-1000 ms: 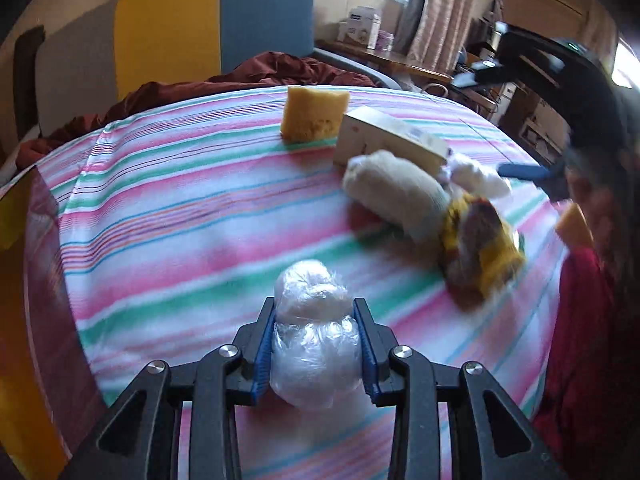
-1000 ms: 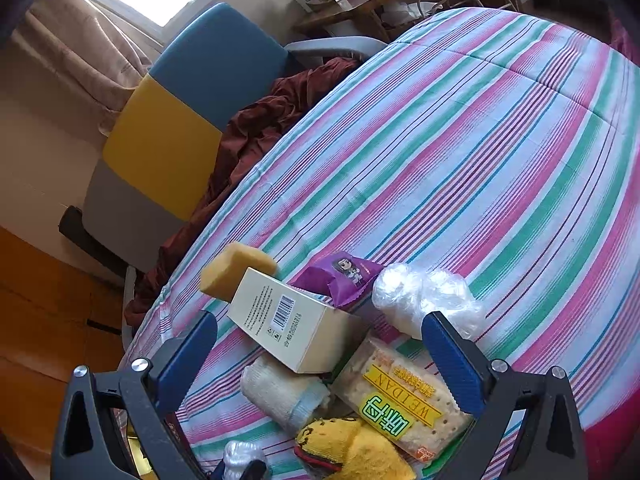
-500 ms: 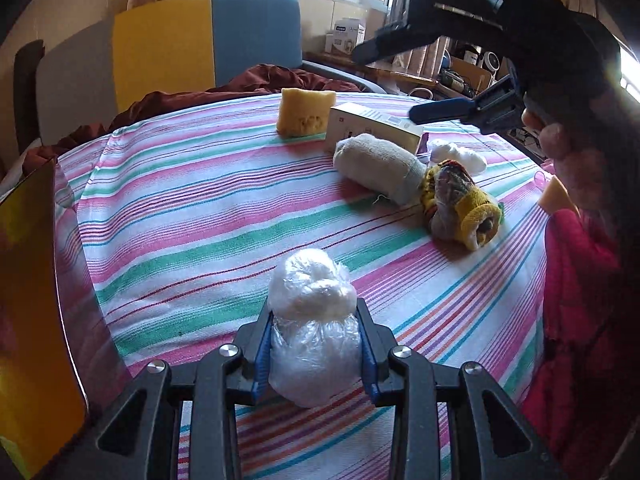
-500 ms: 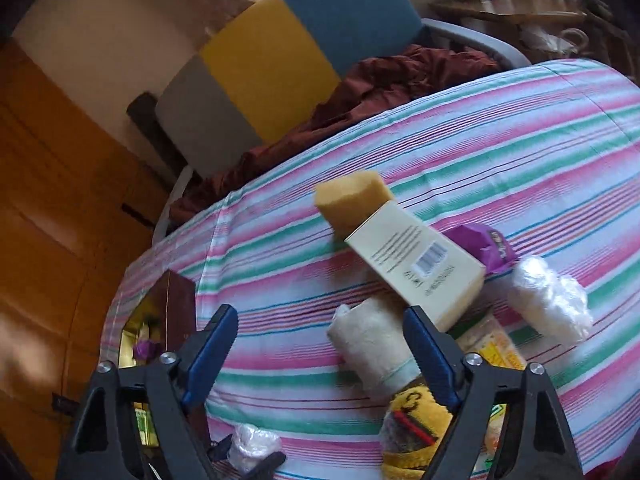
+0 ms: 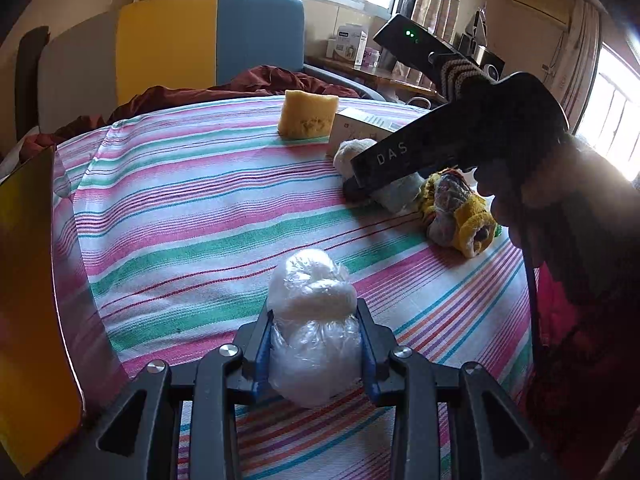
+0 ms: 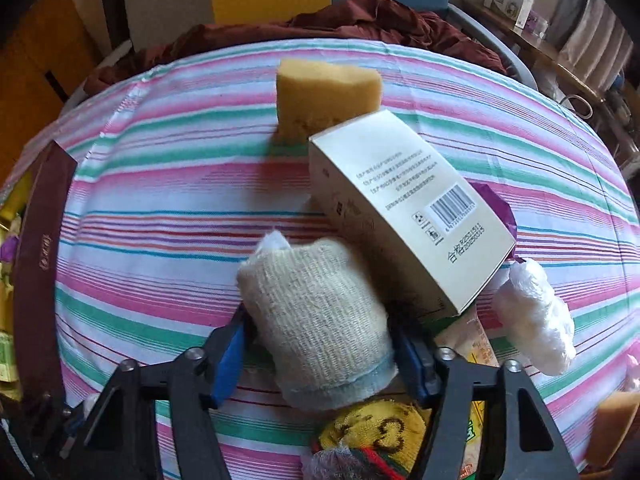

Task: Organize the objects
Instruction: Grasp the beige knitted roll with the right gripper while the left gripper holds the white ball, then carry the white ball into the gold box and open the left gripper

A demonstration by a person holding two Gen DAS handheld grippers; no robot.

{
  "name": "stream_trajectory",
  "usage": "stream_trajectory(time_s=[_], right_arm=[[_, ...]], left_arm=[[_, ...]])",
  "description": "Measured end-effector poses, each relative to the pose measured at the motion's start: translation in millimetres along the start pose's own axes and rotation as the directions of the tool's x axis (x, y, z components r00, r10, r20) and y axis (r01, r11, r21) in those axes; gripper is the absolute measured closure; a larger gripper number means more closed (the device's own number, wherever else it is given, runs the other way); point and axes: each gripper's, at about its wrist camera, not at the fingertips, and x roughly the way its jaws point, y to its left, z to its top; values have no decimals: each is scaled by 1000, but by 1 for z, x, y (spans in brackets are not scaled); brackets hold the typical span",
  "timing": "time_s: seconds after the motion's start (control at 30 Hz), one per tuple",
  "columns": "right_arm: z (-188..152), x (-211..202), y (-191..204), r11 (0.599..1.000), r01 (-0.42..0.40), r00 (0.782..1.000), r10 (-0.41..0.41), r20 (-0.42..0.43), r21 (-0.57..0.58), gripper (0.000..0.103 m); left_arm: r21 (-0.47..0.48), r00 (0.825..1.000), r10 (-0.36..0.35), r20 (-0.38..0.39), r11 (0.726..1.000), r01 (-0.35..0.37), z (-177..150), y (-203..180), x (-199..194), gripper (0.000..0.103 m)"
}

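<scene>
The striped tablecloth (image 5: 192,216) covers a round table whose far edge drops toward a yellow, blue and grey chair (image 5: 208,36) draped with dark red cloth (image 5: 256,84). The table's left rim is partly hidden behind an orange-yellow panel (image 5: 28,300), and at the right the person's hand (image 5: 552,196) and its gripper body block the end of the cluster of objects. The left and middle of the cloth lie bare and open; the objects crowd the right side.

In the right wrist view the cream box (image 6: 404,216) leans across a purple packet (image 6: 496,208), mostly hidden, with a yellow sponge (image 6: 324,96) just behind it. A flat snack packet under the box is cut off by the gripper, and the yellow knitted bundle (image 6: 376,436) is cropped at the bottom edge.

The right gripper (image 6: 320,348) is closing with the rolled white sock (image 6: 320,320) between its blue pads; whether both pads press it yet is hard to tell. The sock lies on the cloth, touching the box.

The left gripper (image 5: 316,356) clamps a plastic-wrapped white bundle (image 5: 314,328) near the table's front. A similar bundle (image 6: 536,320) lies right of the box.
</scene>
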Motion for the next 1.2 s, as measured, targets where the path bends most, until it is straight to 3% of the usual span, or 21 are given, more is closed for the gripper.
stream_trajectory(time_s=[0.47, 0.67, 1.2], right_arm=[[-4, 4, -16, 998, -42, 999, 41, 12, 45, 41], [-6, 4, -10, 1000, -27, 999, 27, 17, 16, 38], [-8, 4, 8, 998, 18, 999, -16, 34, -61, 43]], left_arm=[[-4, 1000, -10, 1, 1000, 10, -2, 0, -3, 67], [3, 1000, -1, 0, 1000, 1, -1, -1, -2, 67], [23, 1000, 16, -6, 1000, -16, -2, -3, -6, 68]])
